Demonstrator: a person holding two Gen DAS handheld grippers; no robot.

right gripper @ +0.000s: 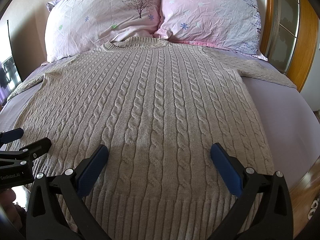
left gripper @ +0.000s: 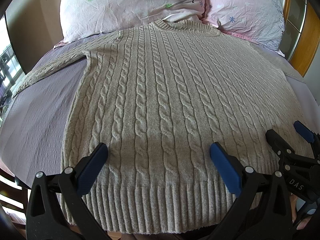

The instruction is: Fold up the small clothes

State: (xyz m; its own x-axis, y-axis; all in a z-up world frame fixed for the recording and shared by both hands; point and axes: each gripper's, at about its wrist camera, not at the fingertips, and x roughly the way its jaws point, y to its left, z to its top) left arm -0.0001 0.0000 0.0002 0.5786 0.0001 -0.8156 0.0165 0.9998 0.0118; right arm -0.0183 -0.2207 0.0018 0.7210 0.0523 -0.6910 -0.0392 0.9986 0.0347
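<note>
Left wrist: sweater [left gripper: 160,100] flat across lilac bedspread [left gripper: 40,110], pillows [left gripper: 130,6] behind.

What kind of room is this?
Most likely a bedroom: two pink flowery pillows lean at the head of a bed with a lilac sheet, beside a wooden bed frame. A beige cable-knit sweater lies flat on it.

- beige cable-knit sweater [left gripper: 160,92] [right gripper: 152,108], spread flat and face up on the bed [left gripper: 40,108] [right gripper: 280,108]
- ribbed hem at the foot edge, collar up at the head edge
- both sleeves stretched out toward the side edges
</note>
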